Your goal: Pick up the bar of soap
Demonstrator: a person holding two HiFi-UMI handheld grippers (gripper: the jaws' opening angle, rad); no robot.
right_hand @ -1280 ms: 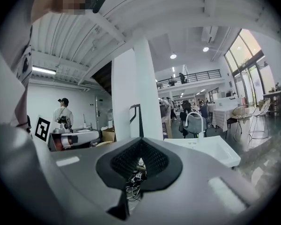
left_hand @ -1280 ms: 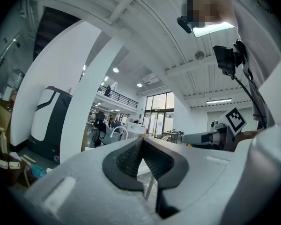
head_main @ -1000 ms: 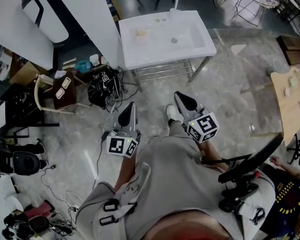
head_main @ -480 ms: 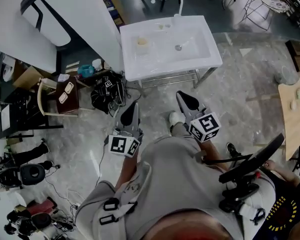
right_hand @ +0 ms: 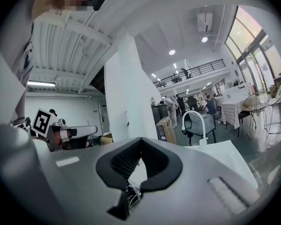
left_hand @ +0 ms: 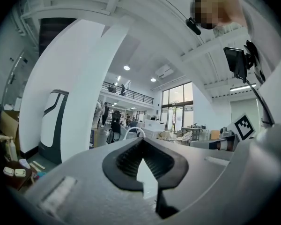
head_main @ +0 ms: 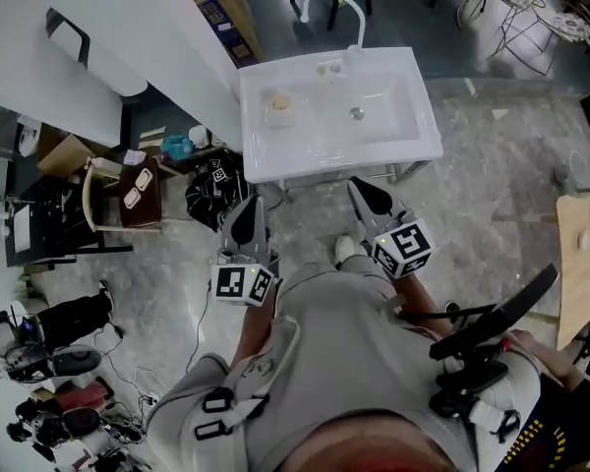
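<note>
1 pale beige bar of soap [head_main: 279,103] lies on white rectangular ceramic sink [head_main: 413,136], at left of basin in head view; long axis too small to read. 2 grippers, L gripper [head_main: 248,216] and R gripper [head_main: 365,195]: held approx. level, pointing at sink, jaws clenched, empty.

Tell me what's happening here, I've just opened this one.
A person holds a pair of tongs in each hand and faces a white sink. The left tongs and right tongs are both shut and empty. They point toward the sink but are short of it. What looks like the bar of soap sits on the left side of the sink top, untouched. Nothing has been picked up yet.
</note>
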